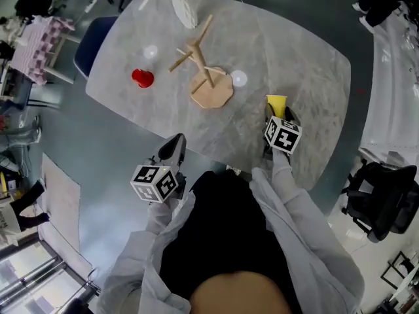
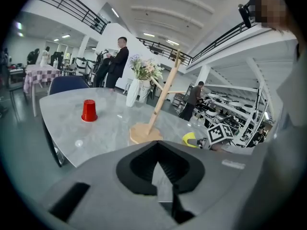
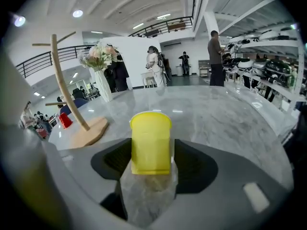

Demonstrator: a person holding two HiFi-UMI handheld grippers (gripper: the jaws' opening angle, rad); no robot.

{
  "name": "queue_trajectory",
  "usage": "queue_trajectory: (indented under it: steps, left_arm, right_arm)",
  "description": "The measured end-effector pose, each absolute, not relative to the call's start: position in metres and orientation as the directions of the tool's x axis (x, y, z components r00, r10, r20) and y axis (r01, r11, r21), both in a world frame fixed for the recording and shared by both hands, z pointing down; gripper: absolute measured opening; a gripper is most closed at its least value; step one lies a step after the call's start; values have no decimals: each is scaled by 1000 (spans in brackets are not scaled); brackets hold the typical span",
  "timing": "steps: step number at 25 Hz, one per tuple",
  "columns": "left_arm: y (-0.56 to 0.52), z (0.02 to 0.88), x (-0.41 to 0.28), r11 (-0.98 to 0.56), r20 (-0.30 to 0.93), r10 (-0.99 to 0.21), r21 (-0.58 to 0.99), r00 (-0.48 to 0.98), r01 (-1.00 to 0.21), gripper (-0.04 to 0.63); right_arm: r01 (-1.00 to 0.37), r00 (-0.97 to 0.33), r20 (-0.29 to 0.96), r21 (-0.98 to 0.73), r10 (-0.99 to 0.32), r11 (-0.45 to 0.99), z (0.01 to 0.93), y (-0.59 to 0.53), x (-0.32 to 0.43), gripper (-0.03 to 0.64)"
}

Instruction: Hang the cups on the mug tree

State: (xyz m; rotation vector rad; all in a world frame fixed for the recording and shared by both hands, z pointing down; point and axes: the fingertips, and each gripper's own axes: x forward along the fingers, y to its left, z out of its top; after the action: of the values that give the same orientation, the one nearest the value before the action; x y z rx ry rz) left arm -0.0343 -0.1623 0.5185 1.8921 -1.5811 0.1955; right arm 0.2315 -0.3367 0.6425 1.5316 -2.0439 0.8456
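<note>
The wooden mug tree (image 1: 209,77) stands mid-table on its round base, its pegs bare. A red cup (image 1: 142,78) sits upside down to its left, also seen as the red cup (image 2: 89,110) in the left gripper view. A yellow cup (image 3: 150,143) stands on the table between the jaws of my right gripper (image 3: 151,169), which is open; its pads flank the cup closely. In the head view the yellow cup (image 1: 276,103) is just ahead of the right gripper (image 1: 278,118). My left gripper (image 1: 175,142) hangs off the table's near edge, shut and empty, pointing at the tree (image 2: 158,109).
A white vase of flowers (image 1: 183,5) stands at the table's far edge behind the tree. A blue chair (image 1: 91,41) is at the far left corner, a black office chair (image 1: 380,195) on the floor at right. People stand in the background.
</note>
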Motion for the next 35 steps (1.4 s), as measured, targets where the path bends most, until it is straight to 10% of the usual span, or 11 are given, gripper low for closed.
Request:
queue_trajectory:
  steps: [23,35]
  left_arm:
    - [-219,476,-66,-306,372,-809,396,456,-866,-3]
    - [-235,468,-103,-427,342,-756,390,559,-816,-3]
  right_arm:
    - [-798,-492,495,74,-716,599,453,-306,191,264]
    - [-277,-324,618,662,-716,696,407,-296,113,264]
